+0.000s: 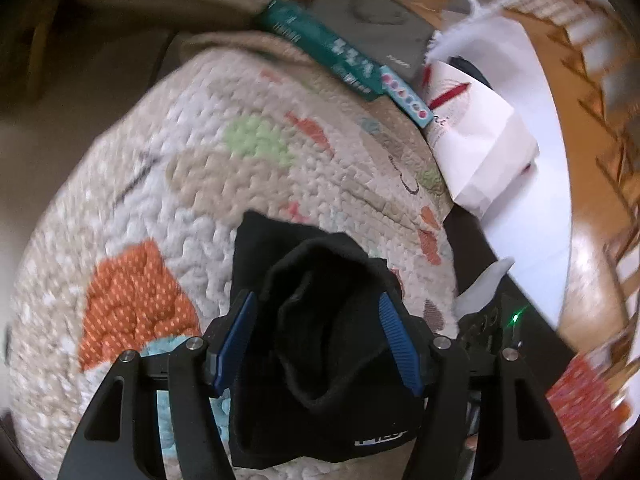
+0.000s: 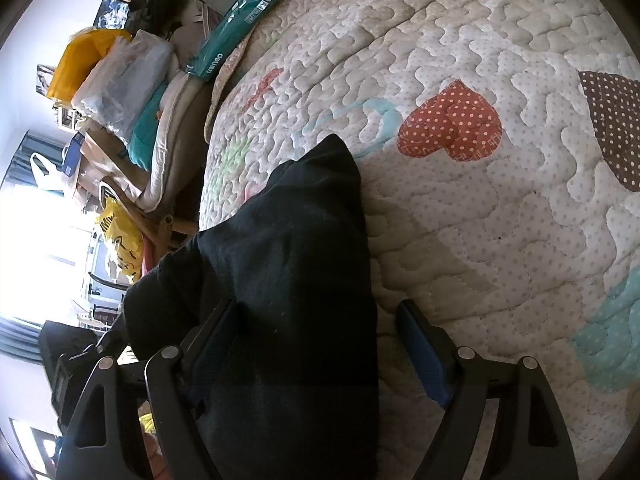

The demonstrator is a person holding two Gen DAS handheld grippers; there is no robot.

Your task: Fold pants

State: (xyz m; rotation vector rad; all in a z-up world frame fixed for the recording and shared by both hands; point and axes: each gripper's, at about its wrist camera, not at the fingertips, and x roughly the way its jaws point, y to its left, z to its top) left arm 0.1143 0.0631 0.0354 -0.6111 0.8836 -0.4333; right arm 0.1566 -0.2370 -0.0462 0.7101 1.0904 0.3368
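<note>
Left wrist view: my left claw hangs over the pants, a black bundle lying on the quilt. A raised hump of cloth stands between the blue pads, but I see a gap on each side, so this claw is released, not gripping. The picture is smeared, so I cannot say whether the cloth brushes one pad.

In the right wrist view, my right claw is spread wide. The pants fill the left half of the gap and run out ahead to a corner on the quilt. The left finger lies against or under the cloth, I cannot tell which; the right pad stands well clear over bare quilt. So this claw is released too.

The pants look already doubled into a thick, compact pack near the quilt's edge, with a teal box and other clutter beyond. I judge a fold has just been laid down and I am letting go.

Next I would lift both claws clear without dragging the top layer. The hump under my left claw looks loose, so it may need pressing flat or one more fold. For that I need a clean pinch on an outer edge, taking all layers at once.
</note>
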